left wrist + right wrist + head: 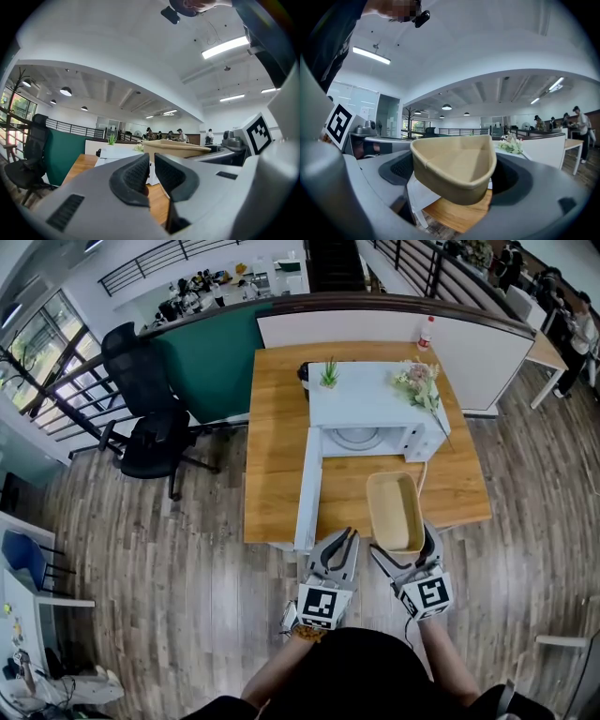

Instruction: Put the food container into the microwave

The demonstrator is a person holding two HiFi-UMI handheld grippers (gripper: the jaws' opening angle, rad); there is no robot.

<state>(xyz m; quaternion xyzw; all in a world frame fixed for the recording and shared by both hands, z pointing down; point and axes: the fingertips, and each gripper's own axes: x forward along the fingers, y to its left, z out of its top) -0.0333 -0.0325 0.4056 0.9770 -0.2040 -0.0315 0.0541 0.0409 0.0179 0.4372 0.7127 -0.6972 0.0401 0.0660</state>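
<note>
A tan, empty food container [395, 510] hangs over the front edge of the wooden table [277, 456], with my right gripper [403, 546] shut on its near end. In the right gripper view the container [457, 164] fills the space between the two dark pads [401, 168]. A white microwave [370, 395] stands on the table just beyond it. Its door [307, 488] is swung open to the left, and the cavity shows. My left gripper [348, 533] is beside the container's left, near the door's end, shut and holding nothing [152, 168].
A small green plant [329, 373] and a bunch of flowers [418, 381] sit on top of the microwave. A bottle [427, 332] stands at the table's back edge against a low partition. Black office chairs [155, 442] are left of the table on the wood floor.
</note>
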